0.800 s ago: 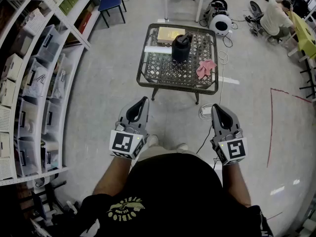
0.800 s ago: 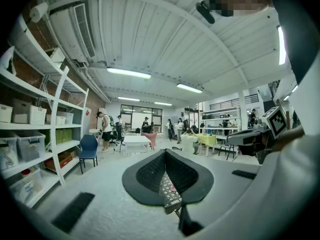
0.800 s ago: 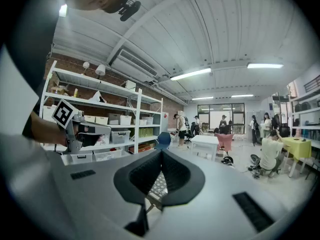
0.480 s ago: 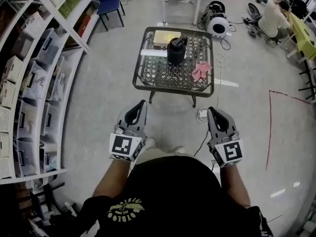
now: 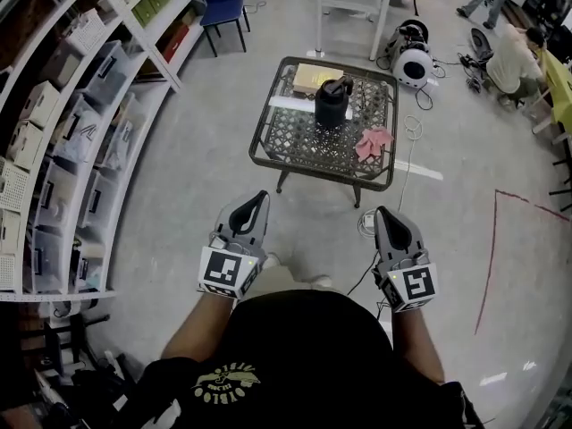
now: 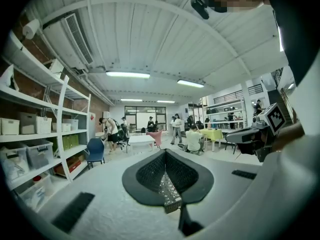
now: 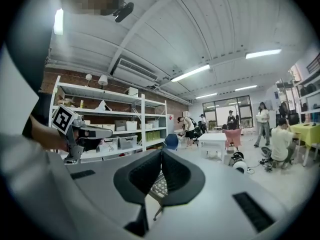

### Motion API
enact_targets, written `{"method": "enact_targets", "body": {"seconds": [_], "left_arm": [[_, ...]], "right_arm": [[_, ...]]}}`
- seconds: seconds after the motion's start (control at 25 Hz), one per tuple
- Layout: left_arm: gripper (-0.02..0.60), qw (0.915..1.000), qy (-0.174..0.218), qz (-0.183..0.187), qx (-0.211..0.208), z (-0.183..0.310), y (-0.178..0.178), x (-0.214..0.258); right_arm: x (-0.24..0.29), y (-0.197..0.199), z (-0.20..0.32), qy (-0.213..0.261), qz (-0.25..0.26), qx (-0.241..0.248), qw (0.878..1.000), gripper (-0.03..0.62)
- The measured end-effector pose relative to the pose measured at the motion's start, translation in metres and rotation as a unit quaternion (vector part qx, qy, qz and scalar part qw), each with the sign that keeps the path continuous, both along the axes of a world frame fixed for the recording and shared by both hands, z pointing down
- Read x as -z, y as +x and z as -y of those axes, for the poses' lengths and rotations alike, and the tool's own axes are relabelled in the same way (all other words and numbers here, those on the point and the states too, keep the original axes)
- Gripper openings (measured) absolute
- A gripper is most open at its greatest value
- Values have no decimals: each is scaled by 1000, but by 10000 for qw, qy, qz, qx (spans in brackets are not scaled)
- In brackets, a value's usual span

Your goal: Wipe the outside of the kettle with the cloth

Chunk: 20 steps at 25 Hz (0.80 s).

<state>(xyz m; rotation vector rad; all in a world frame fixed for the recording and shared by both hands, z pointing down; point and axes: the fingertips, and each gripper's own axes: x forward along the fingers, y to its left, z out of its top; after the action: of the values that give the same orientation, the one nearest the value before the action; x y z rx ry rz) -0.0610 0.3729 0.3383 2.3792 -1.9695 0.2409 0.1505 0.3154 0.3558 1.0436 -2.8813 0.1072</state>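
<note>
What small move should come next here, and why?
Probably step up to the table: the left gripper and right gripper are shut, empty and well short of it, with the pink cloth lying untouched beside the kettle.

You hold both grippers out in front of your waist, side by side and well apart. Your left forearm (image 5: 198,320) and right forearm (image 5: 414,338) reach forward from bent elbows. Your left gripper (image 5: 260,197) points ahead, jaws closed together with nothing between them. Your right gripper (image 5: 383,213) points ahead, roughly level, jaws likewise pressed shut and empty.
</note>
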Motion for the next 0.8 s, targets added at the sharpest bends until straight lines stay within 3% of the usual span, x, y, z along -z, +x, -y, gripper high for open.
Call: {"method": "enact_targets", "body": {"seconds": [0.12,0.24,0.48,0.8], "left_arm": [[6,10000,-50,65,0,2,17,-2],[6,9998,-10,93,-187,15,26,-2],[6,9997,-60,-17,-225,19,-3,-12],[6,9992,20,-31,-406,69,-29,-12]], "right_arm": [[1,12,3,-134,90,53,9999,11],[5,19,10,26,140,-15,9999,11],[-18,-9,13,-170,-70,-81,9998,11],[-9,-24,56,-64,-151,-411,9990,11]]}}
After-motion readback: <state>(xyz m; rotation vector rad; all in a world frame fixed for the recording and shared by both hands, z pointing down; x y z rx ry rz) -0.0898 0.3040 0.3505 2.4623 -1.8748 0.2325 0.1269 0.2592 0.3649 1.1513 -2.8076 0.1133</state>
